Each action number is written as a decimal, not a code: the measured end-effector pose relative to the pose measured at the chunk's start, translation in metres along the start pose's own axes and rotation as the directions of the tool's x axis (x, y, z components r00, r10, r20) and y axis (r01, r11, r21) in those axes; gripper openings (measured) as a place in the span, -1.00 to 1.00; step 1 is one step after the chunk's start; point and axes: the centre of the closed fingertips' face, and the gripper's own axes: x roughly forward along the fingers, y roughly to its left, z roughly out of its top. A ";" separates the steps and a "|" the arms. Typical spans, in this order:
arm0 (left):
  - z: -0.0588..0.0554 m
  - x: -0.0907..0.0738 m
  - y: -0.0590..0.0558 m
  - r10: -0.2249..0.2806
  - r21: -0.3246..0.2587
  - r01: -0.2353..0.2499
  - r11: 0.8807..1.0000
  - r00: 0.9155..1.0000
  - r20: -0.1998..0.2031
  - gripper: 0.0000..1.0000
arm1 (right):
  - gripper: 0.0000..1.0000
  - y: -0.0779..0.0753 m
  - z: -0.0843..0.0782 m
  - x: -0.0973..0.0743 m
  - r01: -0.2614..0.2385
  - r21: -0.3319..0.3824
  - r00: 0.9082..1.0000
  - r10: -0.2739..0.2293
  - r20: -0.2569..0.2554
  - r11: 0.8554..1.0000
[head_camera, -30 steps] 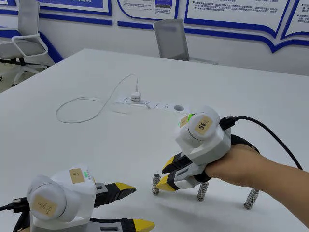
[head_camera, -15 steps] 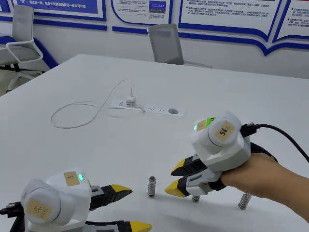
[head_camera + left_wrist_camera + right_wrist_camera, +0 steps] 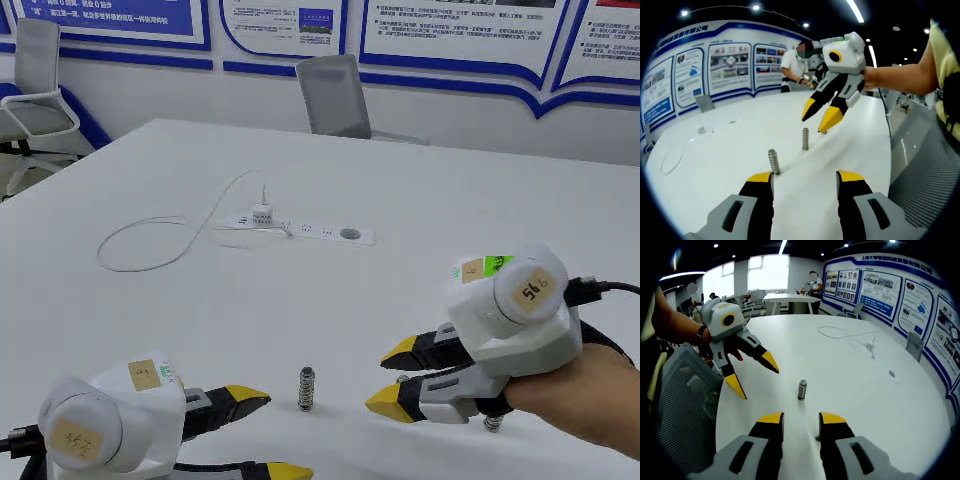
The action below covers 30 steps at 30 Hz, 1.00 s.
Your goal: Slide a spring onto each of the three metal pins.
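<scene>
Near the white surface's (image 3: 400, 200) front edge the yellow-tipped left hand-held gripper (image 3: 275, 435) hangs spread and empty, and just beyond, the right hand-held gripper (image 3: 385, 378), likewise spread, has backed off the coiled steel spring (image 3: 306, 388), which stands upright, seemingly seated on its pin.

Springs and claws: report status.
Left claw open, empty. Right claw open, empty. Two springs standing upright, untouched. Power strip far off.

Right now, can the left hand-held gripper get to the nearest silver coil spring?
Probably yes: the left hand-held gripper is open, the silver coil spring stands just ahead of it with nothing between, and the right hand-held gripper hovers farther off.
</scene>
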 end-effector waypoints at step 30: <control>0.008 -0.001 0.002 0.003 0.007 -0.003 1.000 1.000 0.009 0.09 | -0.27 -0.034 -0.038 -0.073 0.164 0.121 0.981 -0.175 0.083 0.979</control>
